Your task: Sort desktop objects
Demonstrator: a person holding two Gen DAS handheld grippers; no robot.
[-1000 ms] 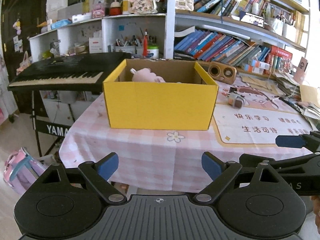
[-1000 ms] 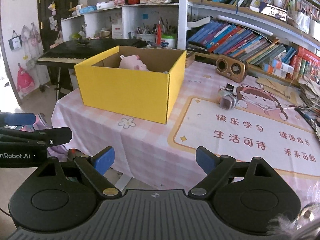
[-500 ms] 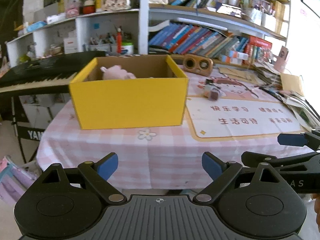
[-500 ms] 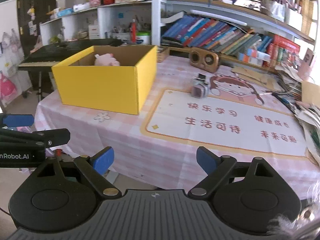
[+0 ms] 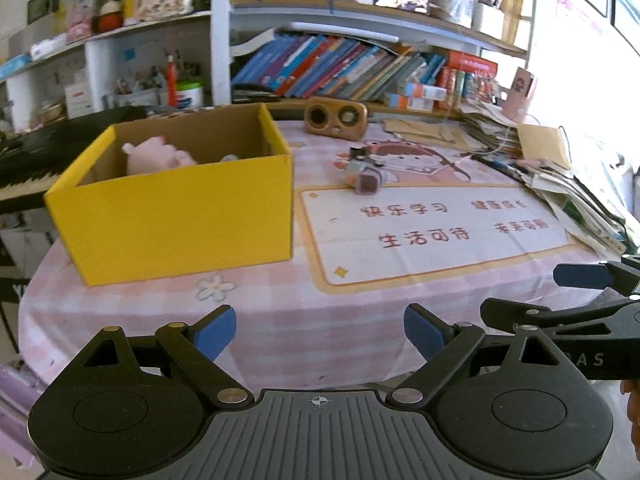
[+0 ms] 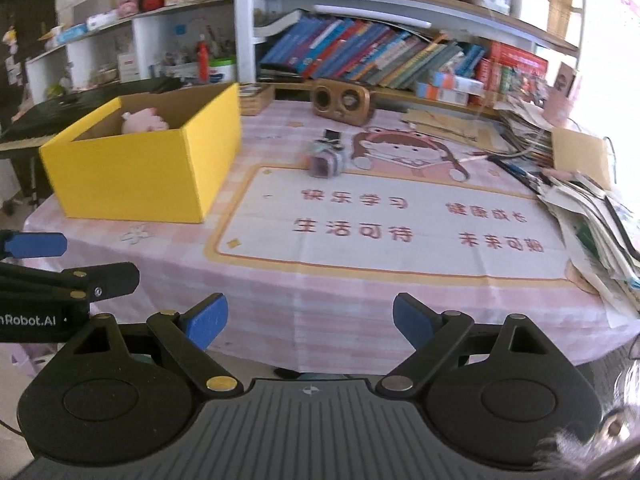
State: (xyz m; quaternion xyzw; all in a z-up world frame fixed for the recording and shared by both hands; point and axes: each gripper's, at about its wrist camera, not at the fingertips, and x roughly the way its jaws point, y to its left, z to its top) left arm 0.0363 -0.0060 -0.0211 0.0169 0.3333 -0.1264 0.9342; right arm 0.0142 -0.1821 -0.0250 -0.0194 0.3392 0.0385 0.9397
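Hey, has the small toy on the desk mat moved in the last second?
No. The small toy sits at the same spot on the desk mat, beside the cartoon girl print and in front of the wooden speaker; only the cameras shifted.

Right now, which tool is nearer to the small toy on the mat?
Right, slightly. The right tool faces the small toy almost straight ahead; the left tool sits beside it, more toward the yellow box. Both are open, short of the table.

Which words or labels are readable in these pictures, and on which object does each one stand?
"快乐学习", "生活可待": desk mat, red characters.
Two more red phrases at the mat's right side: too blurred to read surely.
"nRobot.AI": left gripper body, cut off by the frame edge.
"AS": right gripper body, cut off.
Book spines: too small to read.
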